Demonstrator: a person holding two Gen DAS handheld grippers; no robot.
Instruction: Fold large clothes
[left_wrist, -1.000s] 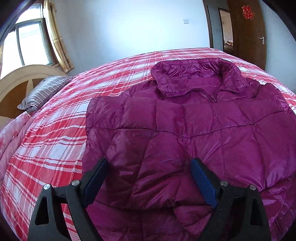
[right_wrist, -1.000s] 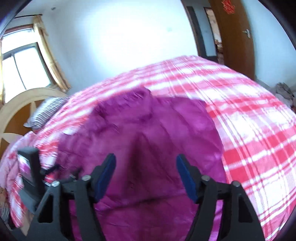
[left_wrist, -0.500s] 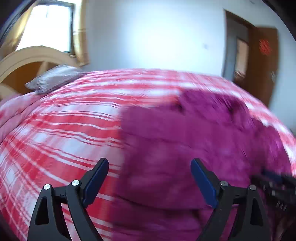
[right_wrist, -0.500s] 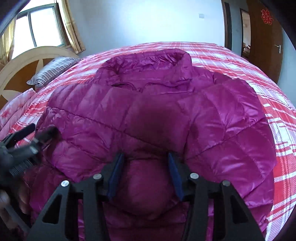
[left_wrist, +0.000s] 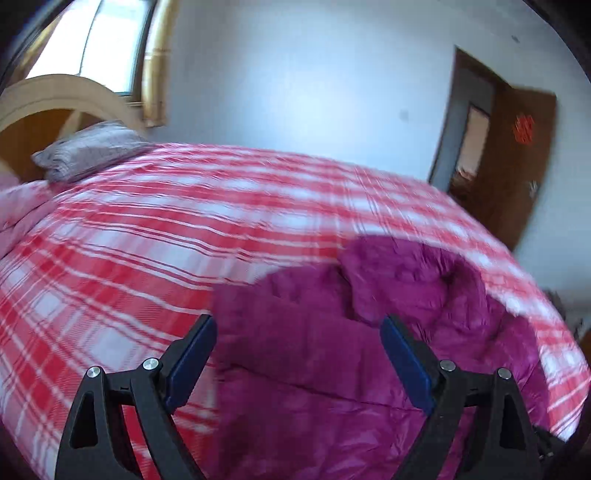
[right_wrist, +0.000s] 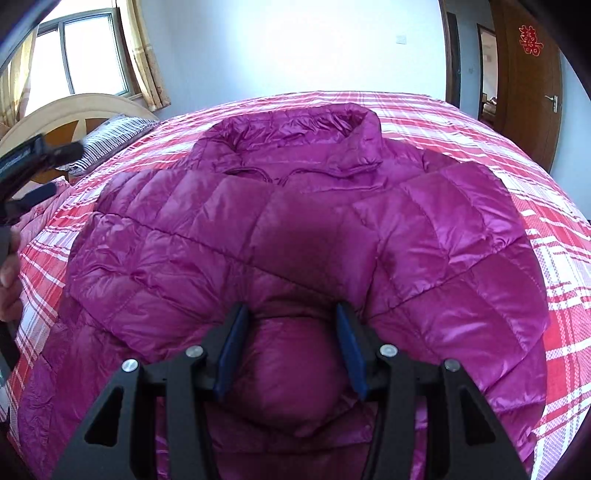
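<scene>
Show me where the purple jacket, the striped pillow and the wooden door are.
purple jacket (right_wrist: 295, 236): right wrist view, on the quilted chest panel.
striped pillow (right_wrist: 110, 138): right wrist view, on its top face.
wooden door (right_wrist: 532, 92): right wrist view, on the panel below the red sign.

Our left gripper (left_wrist: 297, 354) hangs w/ jaws spread wide, nothing btwn pads. Our right gripper (right_wrist: 291, 345) has jaws partly closed, pads (right_wrist: 231, 350) pinching a bulge of the jacket (right_wrist: 295, 236).
</scene>
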